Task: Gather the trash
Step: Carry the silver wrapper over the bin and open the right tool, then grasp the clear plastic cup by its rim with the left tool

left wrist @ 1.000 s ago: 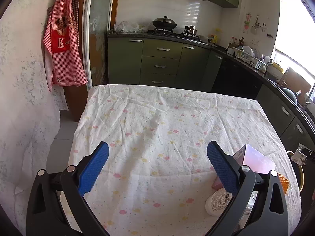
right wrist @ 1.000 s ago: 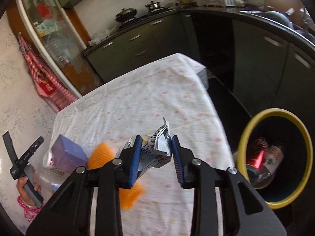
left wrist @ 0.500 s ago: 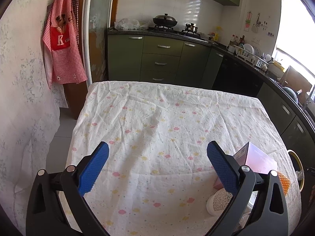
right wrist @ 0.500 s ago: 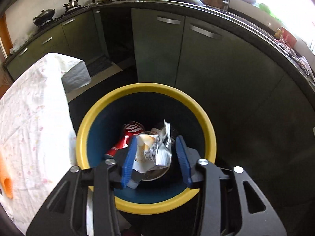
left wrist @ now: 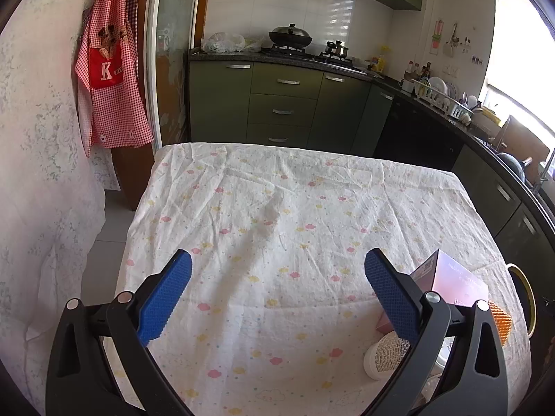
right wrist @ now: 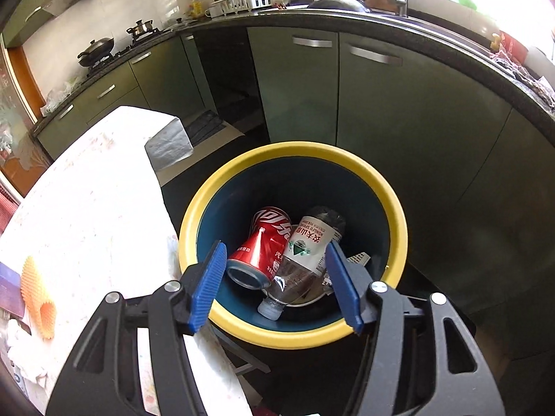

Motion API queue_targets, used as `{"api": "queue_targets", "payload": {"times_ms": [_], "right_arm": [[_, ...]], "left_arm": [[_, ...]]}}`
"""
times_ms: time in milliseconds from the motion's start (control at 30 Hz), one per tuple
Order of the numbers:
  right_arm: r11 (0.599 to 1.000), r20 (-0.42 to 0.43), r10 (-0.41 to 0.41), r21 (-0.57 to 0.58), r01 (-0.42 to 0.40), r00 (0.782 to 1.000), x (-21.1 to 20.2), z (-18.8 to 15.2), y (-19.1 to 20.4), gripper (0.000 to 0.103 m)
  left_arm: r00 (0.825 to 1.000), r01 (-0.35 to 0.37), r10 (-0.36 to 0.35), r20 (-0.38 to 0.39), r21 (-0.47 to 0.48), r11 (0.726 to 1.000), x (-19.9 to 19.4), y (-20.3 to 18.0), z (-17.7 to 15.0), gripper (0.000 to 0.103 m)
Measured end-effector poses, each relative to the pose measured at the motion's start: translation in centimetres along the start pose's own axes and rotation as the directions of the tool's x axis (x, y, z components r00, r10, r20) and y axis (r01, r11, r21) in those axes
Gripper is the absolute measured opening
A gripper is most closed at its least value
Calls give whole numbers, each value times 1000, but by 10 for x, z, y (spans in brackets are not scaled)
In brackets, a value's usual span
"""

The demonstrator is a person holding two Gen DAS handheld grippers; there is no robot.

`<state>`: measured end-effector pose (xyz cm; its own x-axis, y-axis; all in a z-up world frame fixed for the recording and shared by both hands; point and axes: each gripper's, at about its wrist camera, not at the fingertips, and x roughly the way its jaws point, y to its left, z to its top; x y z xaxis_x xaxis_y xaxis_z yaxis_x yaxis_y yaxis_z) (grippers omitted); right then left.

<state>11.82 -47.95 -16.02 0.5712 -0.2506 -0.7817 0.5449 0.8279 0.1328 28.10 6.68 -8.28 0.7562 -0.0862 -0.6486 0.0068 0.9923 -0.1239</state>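
Note:
My right gripper (right wrist: 275,267) is open and empty above the yellow-rimmed blue trash bin (right wrist: 388,201) on the floor beside the table. In the bin lie a red soda can (right wrist: 263,242), a clear plastic bottle (right wrist: 301,260) and a crumpled wrapper (right wrist: 359,260) partly hidden behind the right finger. My left gripper (left wrist: 277,277) is open and empty over the table (left wrist: 260,208) with the flowered cloth. At its right stand a pink box (left wrist: 454,277), an orange foam net (left wrist: 499,319) and a white jar (left wrist: 381,357).
The bin rim (left wrist: 523,291) shows past the table's right edge in the left wrist view. The orange net (right wrist: 36,294) and white crumpled paper (right wrist: 20,350) lie at the table's near end. Green kitchen cabinets (right wrist: 347,97) stand behind the bin.
My right gripper carried the crumpled wrapper from over the table to above the bin, then opened; the wrapper now lies in the bin. The left gripper stayed nearly still.

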Motion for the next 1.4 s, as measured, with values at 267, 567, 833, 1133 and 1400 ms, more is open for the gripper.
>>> {"api": "queue_targets", "payload": {"times_ms": [267, 567, 833, 1133, 1400], "right_arm": [[1000, -27, 27, 2, -26, 999, -2, -7, 4, 58], [997, -13, 76, -8, -76, 997, -6, -10, 6, 61], [995, -18, 96, -13, -97, 995, -8, -12, 5, 62], [995, -25, 100, -15, -100, 995, -6, -13, 6, 62], [995, -30, 97, -18, -97, 995, -5, -12, 6, 62]], "left_arm": [[992, 128, -129, -15, -31, 991, -12, -3, 1, 98], [944, 307, -290, -155, 98, 947, -53, -33, -31, 98], [915, 381, -364, -175, 76, 922, -70, -31, -56, 98], [882, 458, -436, -179, 114, 881, -71, -43, -64, 98], [886, 447, -423, -189, 109, 888, -54, -49, -68, 98]]}}
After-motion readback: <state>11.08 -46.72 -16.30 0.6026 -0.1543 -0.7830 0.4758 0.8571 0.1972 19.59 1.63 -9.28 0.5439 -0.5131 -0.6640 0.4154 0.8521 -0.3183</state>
